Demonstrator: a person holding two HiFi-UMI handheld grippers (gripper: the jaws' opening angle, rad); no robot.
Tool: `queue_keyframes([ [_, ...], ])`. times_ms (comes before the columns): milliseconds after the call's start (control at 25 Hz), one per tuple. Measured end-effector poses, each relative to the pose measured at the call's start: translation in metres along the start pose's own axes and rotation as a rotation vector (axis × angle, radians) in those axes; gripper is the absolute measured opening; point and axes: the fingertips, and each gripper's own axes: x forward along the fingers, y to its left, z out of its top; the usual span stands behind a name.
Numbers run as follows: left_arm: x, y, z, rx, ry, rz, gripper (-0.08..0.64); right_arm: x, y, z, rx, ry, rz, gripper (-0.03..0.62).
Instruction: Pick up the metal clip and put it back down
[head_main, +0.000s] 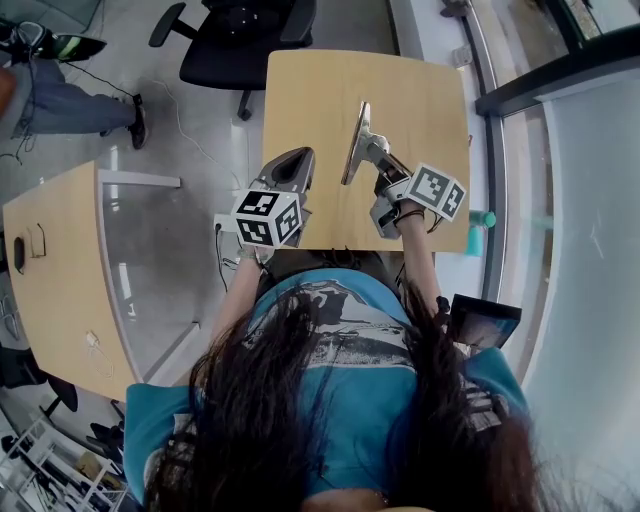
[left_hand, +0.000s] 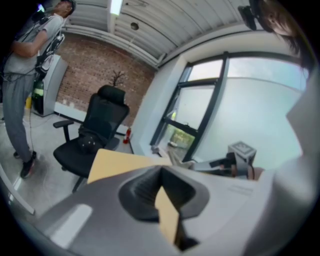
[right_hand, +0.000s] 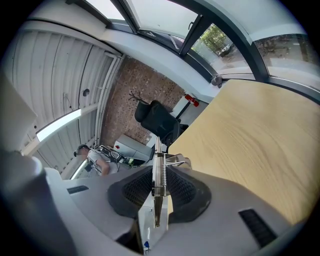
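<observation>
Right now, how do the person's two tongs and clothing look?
The left tongs and the right tongs are smooth grey shells with dark ribbed pads. Each bears a white cube with black square markers. The person wears a blue printed T-shirt.

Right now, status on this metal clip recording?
Right gripper shut on metal clip, held over wooden table. Left gripper slightly open, empty. Nothing in the way.
</observation>
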Motion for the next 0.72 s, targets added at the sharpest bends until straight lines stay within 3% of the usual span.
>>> queue_keyframes([
  [200,0.001,-0.005,-0.003,0.019,0.011,0.004,0.002,0.015,-0.018,0.003,0.003,0.040,-0.019,0.094],
  [520,-0.006,0.005,-0.005,0.026,0.021,0.047,0.002,0.082,-0.074,0.007,-0.072,0.180,-0.149,0.094],
  [720,-0.014,0.017,-0.007,0.011,0.022,0.093,0.002,0.112,-0.108,0.003,-0.032,0.239,-0.218,0.094],
])
